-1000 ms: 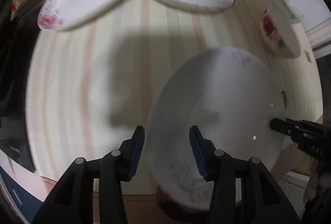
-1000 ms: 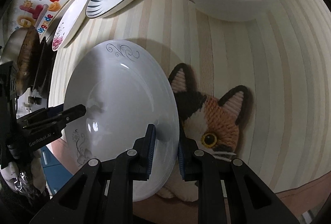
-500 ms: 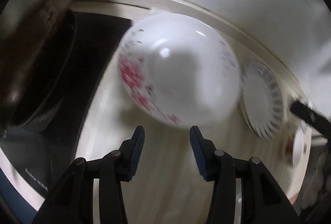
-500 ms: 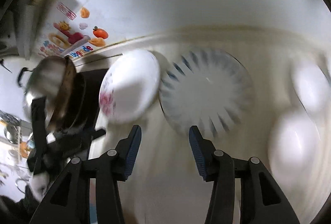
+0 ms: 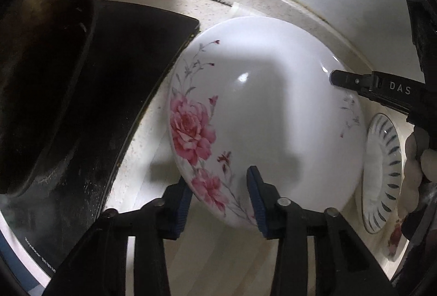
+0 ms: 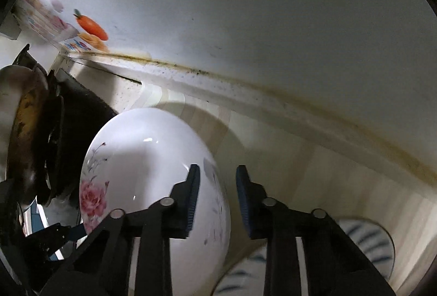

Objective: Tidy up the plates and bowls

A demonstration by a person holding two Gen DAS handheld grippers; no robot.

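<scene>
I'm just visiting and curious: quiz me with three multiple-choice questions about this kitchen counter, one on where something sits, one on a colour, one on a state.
1. In the left camera's view, what lies left of the flowered plate?
A. a sink
B. a black stovetop
C. a cutting board

2. The plate's flowers are:
A. blue
B. yellow
C. pink

3. The flowered plate is:
A. empty
B. full of food
C. broken

Answers: 1 B, the dark slab borders its left rim; 2 C, the blooms show pink; 3 A, its glossy white surface is bare and whole.
</scene>
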